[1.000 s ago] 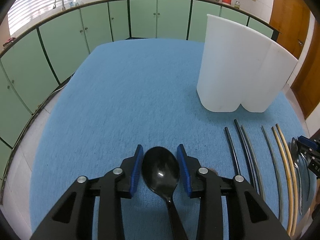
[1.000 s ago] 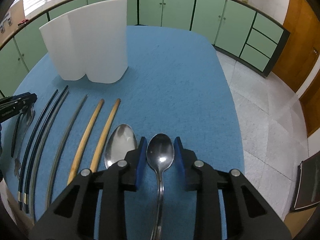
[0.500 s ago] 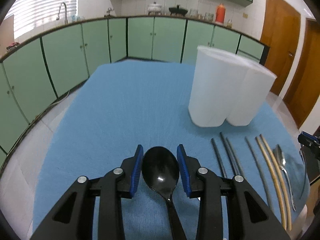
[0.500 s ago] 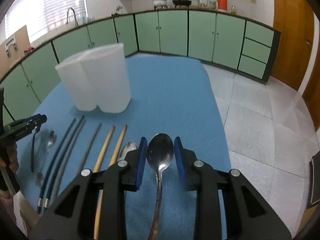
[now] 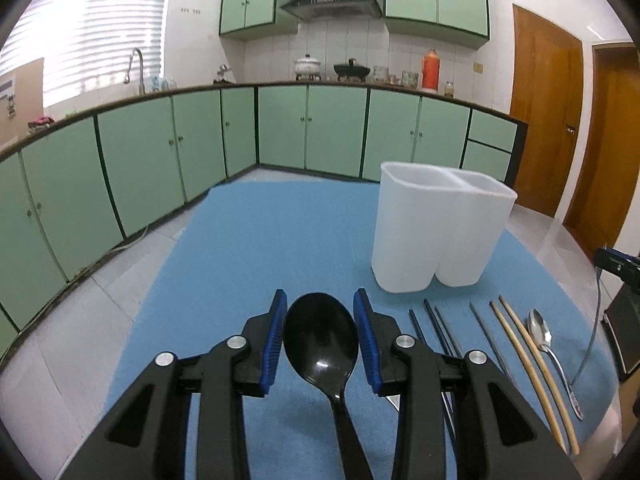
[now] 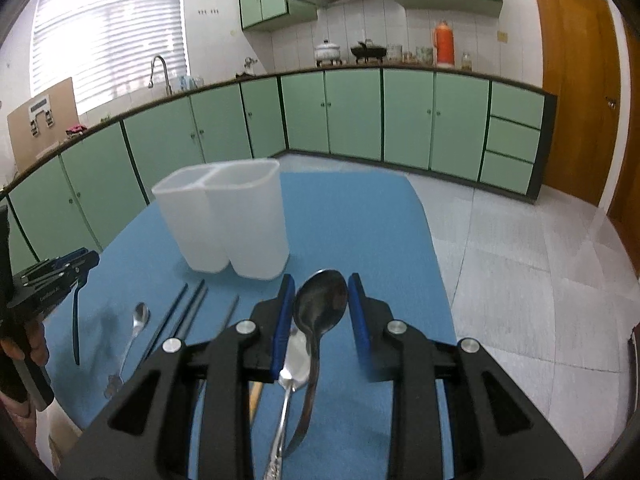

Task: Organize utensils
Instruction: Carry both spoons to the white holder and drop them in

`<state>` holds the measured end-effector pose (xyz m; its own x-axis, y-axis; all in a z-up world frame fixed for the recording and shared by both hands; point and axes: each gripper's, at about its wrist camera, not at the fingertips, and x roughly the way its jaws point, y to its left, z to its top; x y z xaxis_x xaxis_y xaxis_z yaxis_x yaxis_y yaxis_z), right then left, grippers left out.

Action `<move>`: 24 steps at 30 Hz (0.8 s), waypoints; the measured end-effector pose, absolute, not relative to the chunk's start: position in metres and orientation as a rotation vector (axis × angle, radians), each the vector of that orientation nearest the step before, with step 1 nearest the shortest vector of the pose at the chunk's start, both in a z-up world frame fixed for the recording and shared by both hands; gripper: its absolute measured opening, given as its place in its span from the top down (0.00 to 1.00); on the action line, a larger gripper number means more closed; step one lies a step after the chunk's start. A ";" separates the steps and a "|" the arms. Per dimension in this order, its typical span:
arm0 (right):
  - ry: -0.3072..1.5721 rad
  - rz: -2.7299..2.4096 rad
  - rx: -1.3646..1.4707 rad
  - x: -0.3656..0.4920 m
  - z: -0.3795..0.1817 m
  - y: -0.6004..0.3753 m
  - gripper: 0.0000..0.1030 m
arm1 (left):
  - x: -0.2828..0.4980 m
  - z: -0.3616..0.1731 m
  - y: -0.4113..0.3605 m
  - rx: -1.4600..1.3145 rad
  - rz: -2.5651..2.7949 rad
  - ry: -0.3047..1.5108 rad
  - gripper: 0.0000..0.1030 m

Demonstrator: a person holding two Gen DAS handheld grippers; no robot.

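Observation:
My left gripper (image 5: pixel 320 300) is shut on the bowl of a black spoon (image 5: pixel 320 344), held above the blue table (image 5: pixel 260 248). My right gripper (image 6: pixel 320 282) is shut on a metal spoon (image 6: pixel 322 304), also lifted and tilted. The white two-compartment holder (image 5: pixel 440 236) (image 6: pixel 228 224) stands upright ahead of both, its rim showing. In the right wrist view the left gripper (image 6: pixel 90 258) shows at the left with the black spoon's handle (image 6: pixel 76 320) hanging below it. The right gripper (image 5: pixel 614 260) shows at the right edge of the left wrist view.
On the cloth lie dark chopsticks (image 5: pixel 436 328) (image 6: pixel 180 316), two wooden chopsticks (image 5: pixel 532 372), a metal spoon (image 5: pixel 540 332) (image 6: pixel 296 356) and a smaller spoon (image 6: pixel 138 320). Green cabinets (image 5: pixel 320 128) ring the room. The table edge and tiled floor (image 6: pixel 520 280) lie to the right.
Both grippers have risen with their spoons and tilted upward. The holder's open rim and the kitchen wall have come into view. Neither grip has changed.

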<state>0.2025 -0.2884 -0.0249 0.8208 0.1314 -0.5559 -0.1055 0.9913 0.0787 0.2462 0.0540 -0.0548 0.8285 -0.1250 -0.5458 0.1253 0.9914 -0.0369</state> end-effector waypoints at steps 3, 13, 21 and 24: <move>0.573 0.126 0.043 0.205 -0.019 -0.285 0.75 | 0.244 -0.046 0.058 -0.005 -0.126 0.545 0.67; 0.487 0.154 0.016 0.220 0.017 -0.279 0.76 | 0.252 -0.005 0.056 -0.020 -0.138 0.393 0.67; 0.404 0.197 -0.008 0.237 0.056 -0.268 0.76 | 0.287 0.042 0.035 -0.018 -0.191 0.257 0.67; 0.376 0.203 -0.014 0.248 0.071 -0.264 0.76 | 0.303 0.056 0.022 -0.011 -0.205 0.211 0.67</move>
<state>0.2483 -0.2637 0.0710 0.9101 0.1948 -0.3657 -0.1999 0.9795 0.0243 0.3029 0.0220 0.0556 0.9570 -0.2033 -0.2070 0.2009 0.9791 -0.0327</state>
